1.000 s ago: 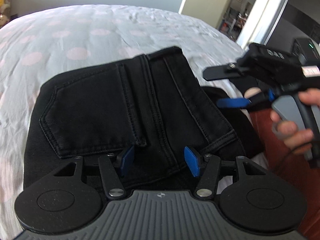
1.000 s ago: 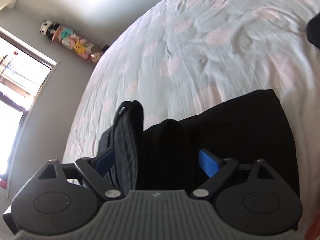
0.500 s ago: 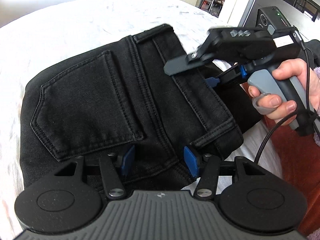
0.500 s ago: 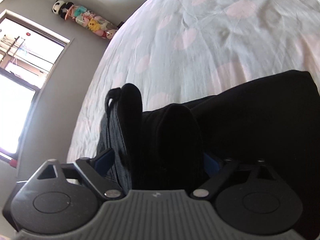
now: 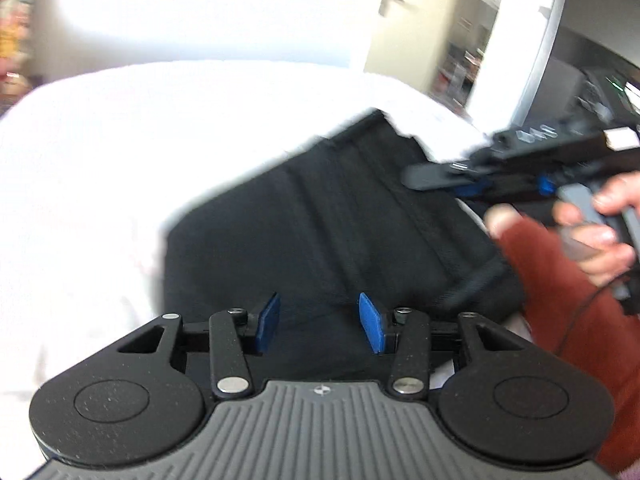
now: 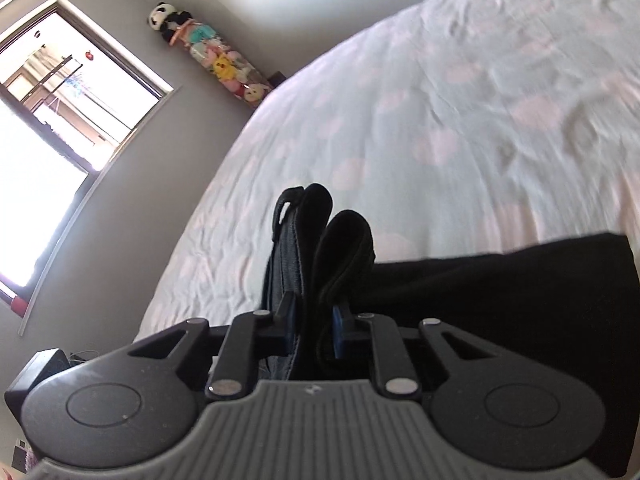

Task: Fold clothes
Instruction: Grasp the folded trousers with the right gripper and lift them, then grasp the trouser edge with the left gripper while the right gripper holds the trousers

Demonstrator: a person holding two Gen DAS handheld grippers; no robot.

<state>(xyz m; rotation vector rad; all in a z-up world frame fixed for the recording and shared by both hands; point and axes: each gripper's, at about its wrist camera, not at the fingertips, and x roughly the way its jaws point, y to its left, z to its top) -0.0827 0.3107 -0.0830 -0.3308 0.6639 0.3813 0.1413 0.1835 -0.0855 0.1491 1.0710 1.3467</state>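
My right claw (image 6: 312, 336) pinches the thick waistband of the black jeans (image 5: 340, 220), heavy, stiff denim, while my left claw (image 5: 318, 322) hovers apart over them.

I see a wide bed (image 6: 460, 128) covered by a pale blue, wrinkled sheet printed with soft pink blotches; from my left wrist camera it washes out almost white. Lying directly on it is a pair of folded black denim jeans (image 5: 320, 232), stitched seams facing up, near the bed's closer edge.
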